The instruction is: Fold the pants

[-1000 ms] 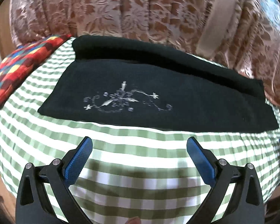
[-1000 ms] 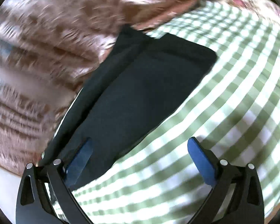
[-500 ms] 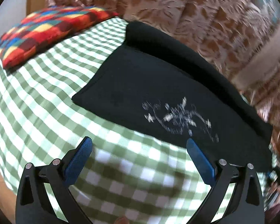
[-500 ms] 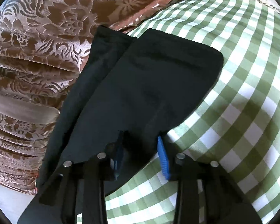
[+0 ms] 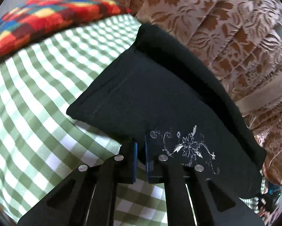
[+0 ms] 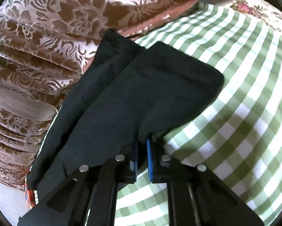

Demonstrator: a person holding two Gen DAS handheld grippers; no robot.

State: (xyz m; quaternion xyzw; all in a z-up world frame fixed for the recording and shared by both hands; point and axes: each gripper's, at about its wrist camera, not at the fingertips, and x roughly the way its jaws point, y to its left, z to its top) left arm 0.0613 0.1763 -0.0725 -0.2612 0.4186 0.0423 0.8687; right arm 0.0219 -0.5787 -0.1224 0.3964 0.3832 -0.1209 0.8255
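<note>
Two near-edge spots of the black pants are pinched in the nearly closed left tool and right tool, lengthwise fold judged done, crosswise fold left.

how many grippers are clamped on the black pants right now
2. The left gripper pinches the pants at the near edge beside the white embroidery; the right gripper pinches the near edge at the plain end.
</note>
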